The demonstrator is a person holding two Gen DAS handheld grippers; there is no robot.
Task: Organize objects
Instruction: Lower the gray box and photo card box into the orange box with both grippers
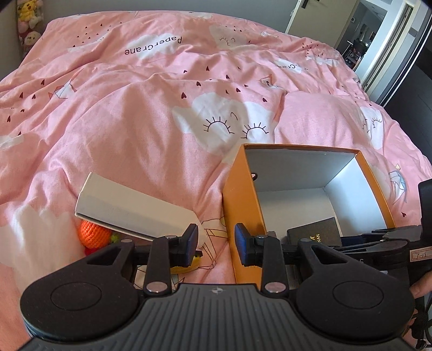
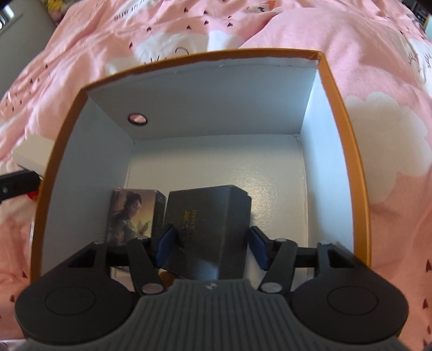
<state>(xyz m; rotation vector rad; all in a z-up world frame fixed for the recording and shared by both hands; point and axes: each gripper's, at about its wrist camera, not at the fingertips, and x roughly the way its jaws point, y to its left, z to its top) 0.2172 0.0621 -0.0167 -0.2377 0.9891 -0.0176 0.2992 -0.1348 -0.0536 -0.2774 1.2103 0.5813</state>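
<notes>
An open orange box [image 2: 337, 94] with a white inside lies on the pink bedding. A black box with gold lettering [image 2: 208, 216] stands in its near part, beside a small picture box [image 2: 132, 213]. My right gripper [image 2: 212, 245] reaches down into the orange box with the black box between its blue pads; the right pad stands clear of it, so the grip is open. My left gripper [image 1: 216, 244] hovers just outside the orange box's [image 1: 243, 194] left wall, slightly open, with nothing between its fingers. The black box [image 1: 314, 235] also shows past that wall.
A long white box [image 1: 129, 208] lies left of the orange box, over an orange crochet ball [image 1: 93, 233]. A yellow item [image 1: 186, 266] peeks out under my left finger. Rumpled pink duvet [image 1: 151, 129] covers the bed; plush toys [image 1: 29, 21] sit far left, a doorway [image 1: 364, 40] far right.
</notes>
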